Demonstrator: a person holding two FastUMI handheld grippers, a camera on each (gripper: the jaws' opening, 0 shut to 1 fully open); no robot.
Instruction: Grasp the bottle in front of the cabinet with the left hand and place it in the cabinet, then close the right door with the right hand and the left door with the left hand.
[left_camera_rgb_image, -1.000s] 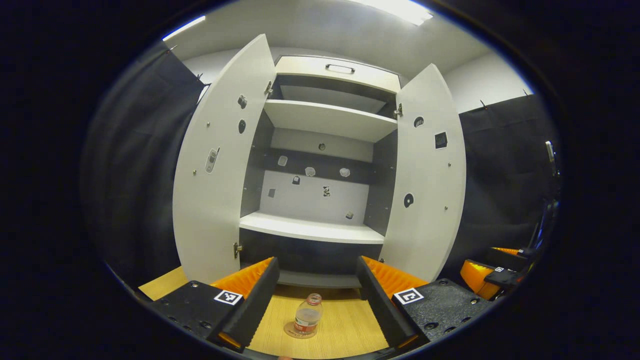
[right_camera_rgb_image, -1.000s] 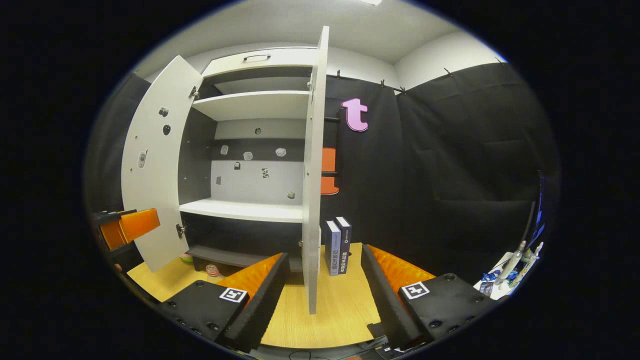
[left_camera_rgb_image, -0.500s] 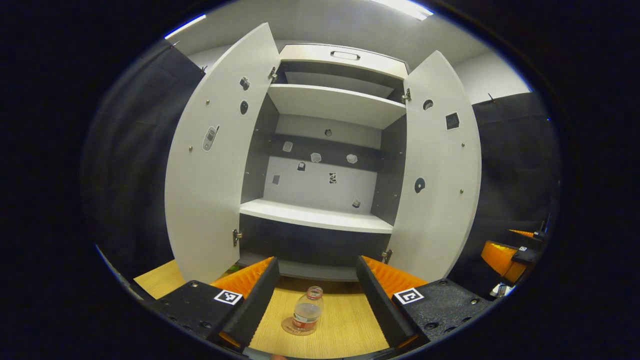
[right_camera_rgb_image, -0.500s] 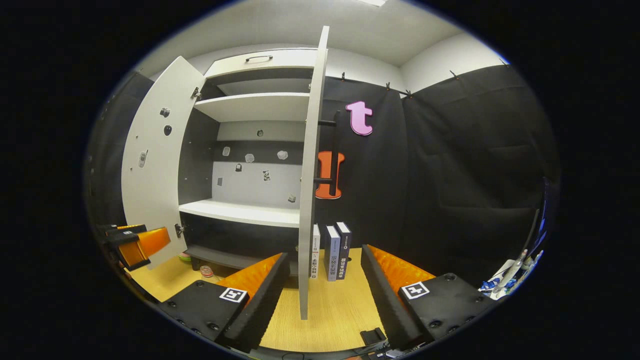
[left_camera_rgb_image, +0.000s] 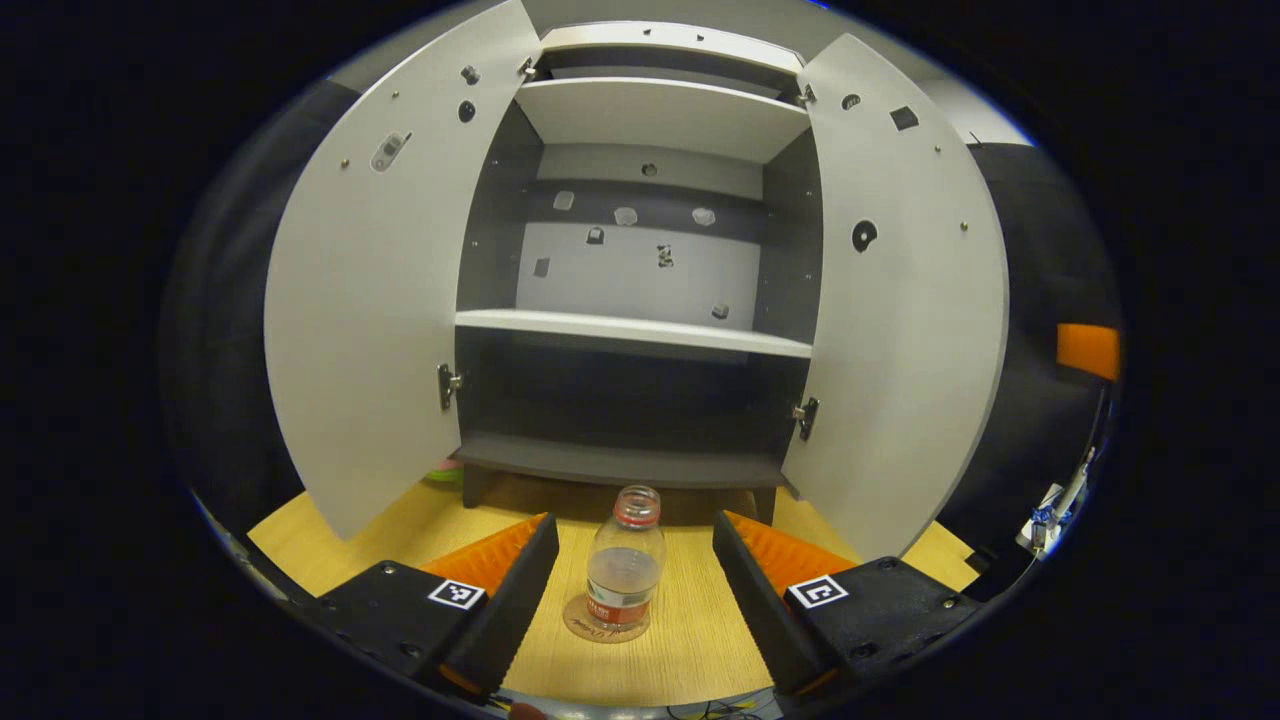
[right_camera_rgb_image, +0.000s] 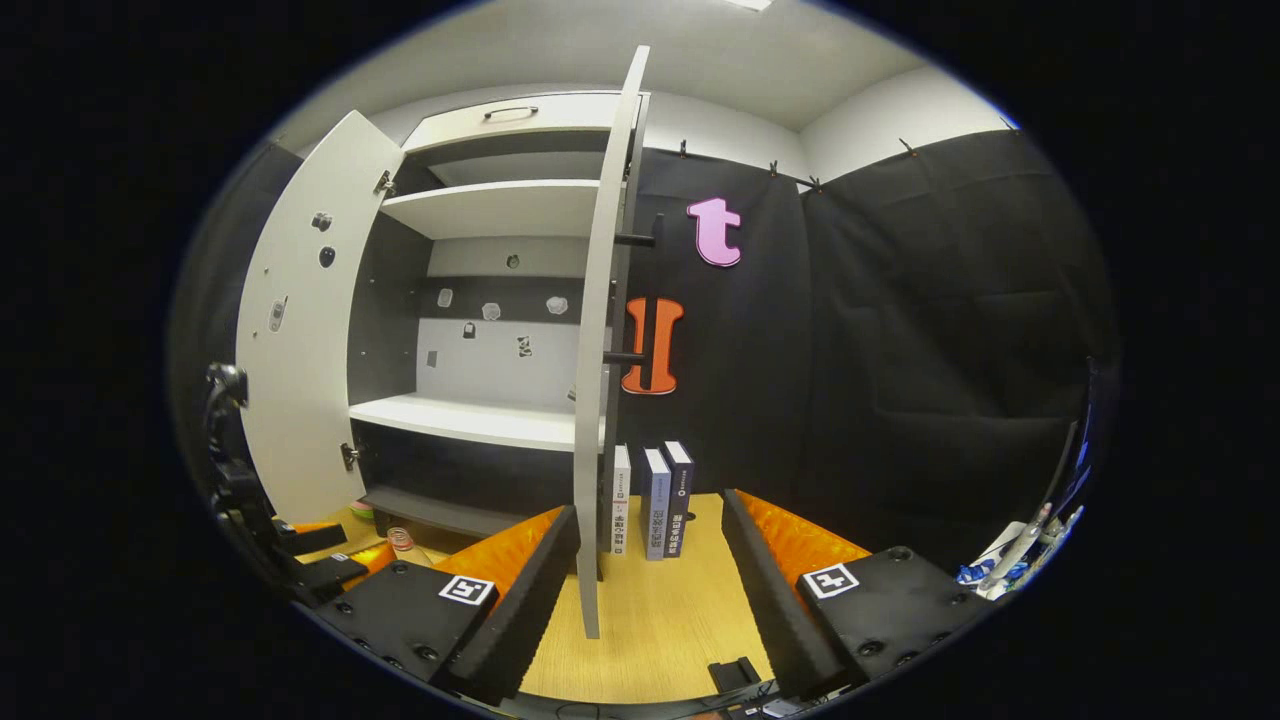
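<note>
A small clear bottle (left_camera_rgb_image: 625, 565) with a red cap ring and red label stands on a round coaster on the wooden table (left_camera_rgb_image: 690, 640), in front of the open cabinet (left_camera_rgb_image: 630, 330). My left gripper (left_camera_rgb_image: 635, 520) is open and low over the table. The bottle stands between its fingers, and neither one touches it. Both white doors, the left door (left_camera_rgb_image: 370, 300) and the right door (left_camera_rgb_image: 900, 300), are swung wide. In the right gripper view, my right gripper (right_camera_rgb_image: 650, 505) is open and holds nothing. The right door (right_camera_rgb_image: 592, 400) stands edge-on just ahead of it. The bottle (right_camera_rgb_image: 400, 545) and the left gripper (right_camera_rgb_image: 310, 565) show at the far left.
Three books (right_camera_rgb_image: 650, 500) stand upright on the table to the right of the cabinet, behind the right door. A green object (left_camera_rgb_image: 445, 470) lies by the cabinet's left foot. Small items (right_camera_rgb_image: 1020, 550) lie at the far right edge. The lower shelf (left_camera_rgb_image: 620, 465) is bare.
My left gripper has dropped and moved forward, so the bottle now stands between its fingers. The right gripper drifted slightly, bringing the right door's outer side and handles into sight.
</note>
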